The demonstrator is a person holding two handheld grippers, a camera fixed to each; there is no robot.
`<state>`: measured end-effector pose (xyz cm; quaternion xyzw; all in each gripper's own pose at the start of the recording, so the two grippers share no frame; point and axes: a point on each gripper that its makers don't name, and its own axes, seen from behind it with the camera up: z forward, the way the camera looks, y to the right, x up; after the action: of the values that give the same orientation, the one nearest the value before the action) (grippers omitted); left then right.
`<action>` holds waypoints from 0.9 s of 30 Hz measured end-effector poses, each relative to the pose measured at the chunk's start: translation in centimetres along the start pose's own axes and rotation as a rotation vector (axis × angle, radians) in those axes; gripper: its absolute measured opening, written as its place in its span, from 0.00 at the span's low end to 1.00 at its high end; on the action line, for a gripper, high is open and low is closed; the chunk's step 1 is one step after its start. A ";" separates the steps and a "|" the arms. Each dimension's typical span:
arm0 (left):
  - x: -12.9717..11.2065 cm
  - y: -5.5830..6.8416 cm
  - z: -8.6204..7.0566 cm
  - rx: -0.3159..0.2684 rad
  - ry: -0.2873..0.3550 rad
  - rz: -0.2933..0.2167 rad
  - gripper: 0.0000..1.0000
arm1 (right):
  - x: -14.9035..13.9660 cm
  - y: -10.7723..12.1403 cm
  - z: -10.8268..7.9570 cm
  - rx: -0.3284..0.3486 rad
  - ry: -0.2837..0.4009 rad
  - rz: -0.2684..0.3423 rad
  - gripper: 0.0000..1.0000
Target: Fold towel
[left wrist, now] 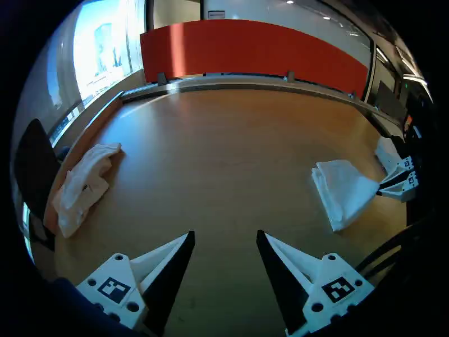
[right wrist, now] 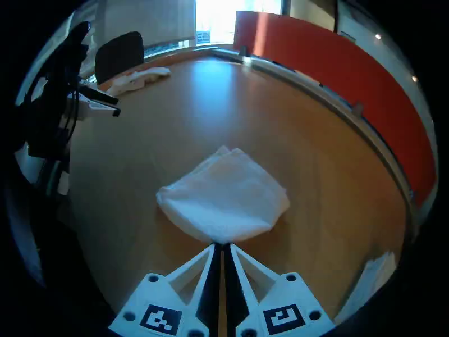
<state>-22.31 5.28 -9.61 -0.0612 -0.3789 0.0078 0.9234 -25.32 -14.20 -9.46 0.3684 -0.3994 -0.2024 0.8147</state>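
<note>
White folded towel (right wrist: 224, 196), centre frame: your right gripper (right wrist: 223, 247) pinches its near edge; your left gripper (left wrist: 224, 236) gapes wide, empty.

Folded white towel (right wrist: 224, 196) on wooden table (right wrist: 168, 129)

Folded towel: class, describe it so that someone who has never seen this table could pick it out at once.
Start at the long wooden table in front of the red panel. On it lies the folded towel, one corner pinched in the right gripper jaws. Unlike the crumpled towel near the chair, it is a flat, neat white wedge.
</note>
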 end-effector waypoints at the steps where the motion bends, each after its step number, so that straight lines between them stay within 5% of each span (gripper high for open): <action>1: 0.1 0.0 0.0 -0.001 0.002 0.000 0.81 | 0.6 0.1 -0.3 -0.001 0.011 -0.007 0.05; 18: 1.9 0.4 -0.4 -0.011 0.048 -0.001 0.81 | 10.5 2.1 -5.4 -0.044 0.198 -0.059 0.05; 27: 2.1 0.9 -0.5 -0.022 0.056 -0.014 0.81 | 11.7 4.0 -7.9 -0.077 0.241 -0.040 0.05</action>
<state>-20.38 6.25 -8.61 -0.0690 -0.3534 -0.0045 0.9329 -11.80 -15.46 -3.75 0.3663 -0.2829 -0.1879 0.8663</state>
